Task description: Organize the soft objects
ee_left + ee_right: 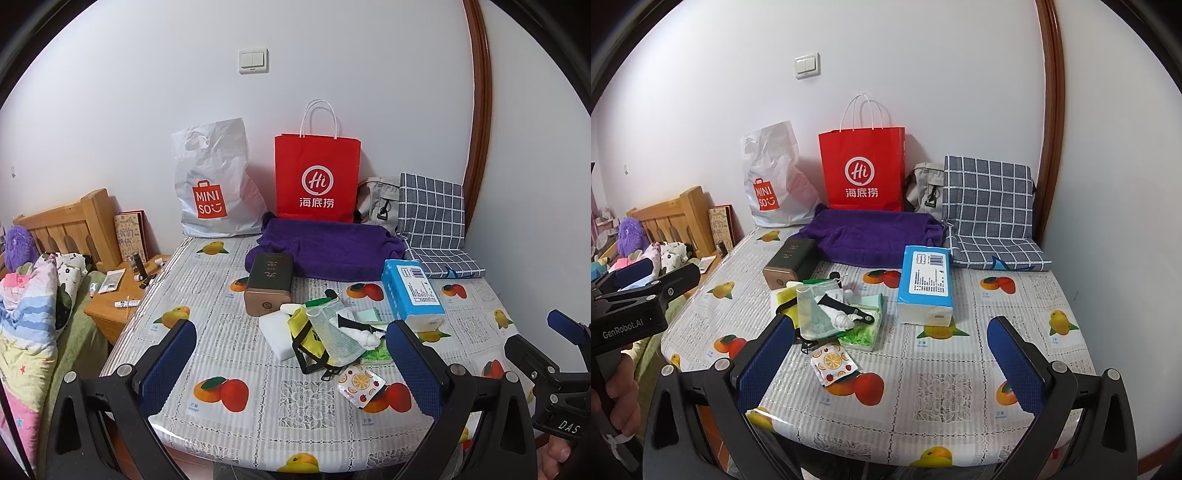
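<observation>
Table w/ fruit-print cover, items L to R. Upper left of left wrist view: 1 white plastic bag; centre top: 1 red paper bag; below it 1 purple towel, long axis across frame; upper right: 1 checked cushion. Mid frame: 1 dark box, then mixed pile of small soft bits (yellow pouch, mesh bag, white sponge), count unclear; 1 fruit-print sachet just nearer cam; 1 blue tissue pack right of pile. Left gripper: fingers wide apart, empty; pile lies straight ahead between them, so prob. nearer arm. Right gripper: wide apart, empty; pile sits by its left finger, tissue pack ahead.
</observation>
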The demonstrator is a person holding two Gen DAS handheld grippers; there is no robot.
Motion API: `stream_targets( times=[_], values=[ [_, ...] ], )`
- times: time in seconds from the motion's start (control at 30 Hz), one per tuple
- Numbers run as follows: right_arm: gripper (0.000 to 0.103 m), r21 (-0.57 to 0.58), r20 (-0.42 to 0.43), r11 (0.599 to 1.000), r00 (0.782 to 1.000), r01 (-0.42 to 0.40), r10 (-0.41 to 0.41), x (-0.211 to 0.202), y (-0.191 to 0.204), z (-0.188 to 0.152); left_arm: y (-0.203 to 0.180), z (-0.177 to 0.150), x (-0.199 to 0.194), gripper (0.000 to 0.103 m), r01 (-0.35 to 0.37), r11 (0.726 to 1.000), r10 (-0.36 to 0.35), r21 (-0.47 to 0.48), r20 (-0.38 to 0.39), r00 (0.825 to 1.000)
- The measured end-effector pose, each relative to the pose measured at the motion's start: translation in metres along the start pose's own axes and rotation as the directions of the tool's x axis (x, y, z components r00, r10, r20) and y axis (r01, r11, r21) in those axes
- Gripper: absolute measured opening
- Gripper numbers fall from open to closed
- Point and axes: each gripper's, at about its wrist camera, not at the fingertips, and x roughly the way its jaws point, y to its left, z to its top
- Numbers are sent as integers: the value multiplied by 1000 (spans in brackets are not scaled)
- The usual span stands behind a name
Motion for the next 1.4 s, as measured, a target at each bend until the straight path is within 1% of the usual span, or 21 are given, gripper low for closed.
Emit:
stream_targets(
  times=[1.3,1.4],
  values=[
    [103,0,8,1000,1000,-5,5,-3,2,-1,-2,1,-4,103,1,1000,-1,3,8,1000],
    [103,-1,5,1000,1000,-5,5,-3,3,-2,-9,0,-2,103,2,1000,-2,8,6,1000]
  ],
)
